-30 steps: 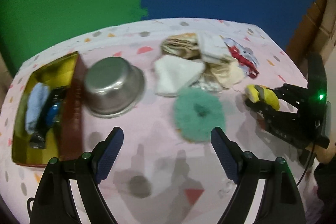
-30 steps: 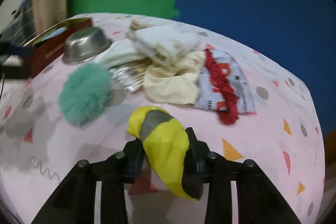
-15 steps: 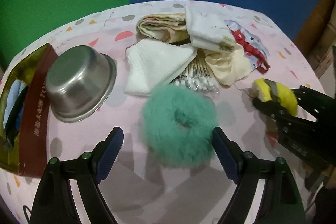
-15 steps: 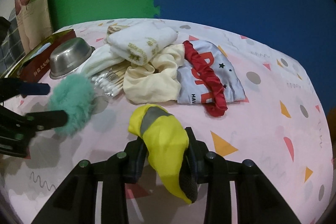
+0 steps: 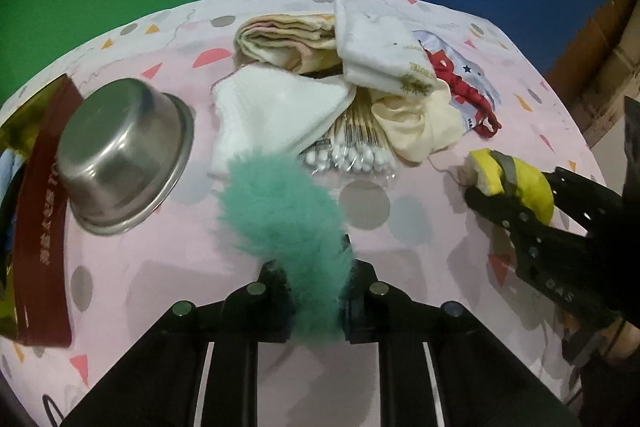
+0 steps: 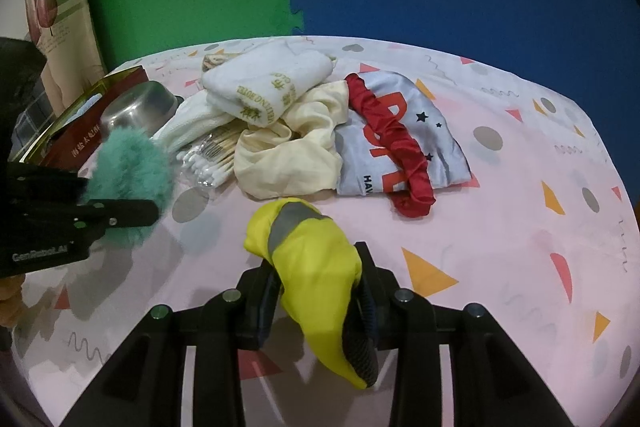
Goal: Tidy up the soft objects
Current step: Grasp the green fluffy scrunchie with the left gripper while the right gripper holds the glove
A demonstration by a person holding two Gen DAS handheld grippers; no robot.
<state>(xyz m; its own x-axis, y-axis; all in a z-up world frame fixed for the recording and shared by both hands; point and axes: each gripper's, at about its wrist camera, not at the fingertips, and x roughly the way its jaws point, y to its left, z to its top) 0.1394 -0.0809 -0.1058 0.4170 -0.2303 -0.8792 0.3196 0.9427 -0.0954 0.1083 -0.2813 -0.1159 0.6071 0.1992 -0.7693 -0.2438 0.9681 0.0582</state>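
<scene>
Since the earlier frames the left gripper [image 5: 316,291] has come down over the fluffy teal-green scrunchie [image 5: 280,211] and its jaws, then spread wide to either side of it, have closed fully, pinching the fur into a narrow tuft between the pads. Left to right in the left wrist view: a red and gold open box [image 5: 38,211] already holding a pale blue soft item at the table's edge; an upturned stainless-steel bowl [image 5: 120,155] just beside it; the gripped scrunchie, whether it rests on the pink patterned tablecloth [image 5: 400,267] or is lifted clear cannot be told; behind it a heap of folded white and cream cloths [image 5: 280,99] over a clear packet of cotton swabs [image 5: 352,151], with a red ruffled band [image 6: 396,155] lying on a grey printed fabric [image 6: 440,151]. Farthest right, the right gripper [image 6: 316,291], its jaws partly apart, holds a rolled yellow cloth with a grey stripe [image 6: 312,259] above the tablecloth. Both tools thus appear loaded; the probable next step is carrying the scrunchie leftward to the box.
</scene>
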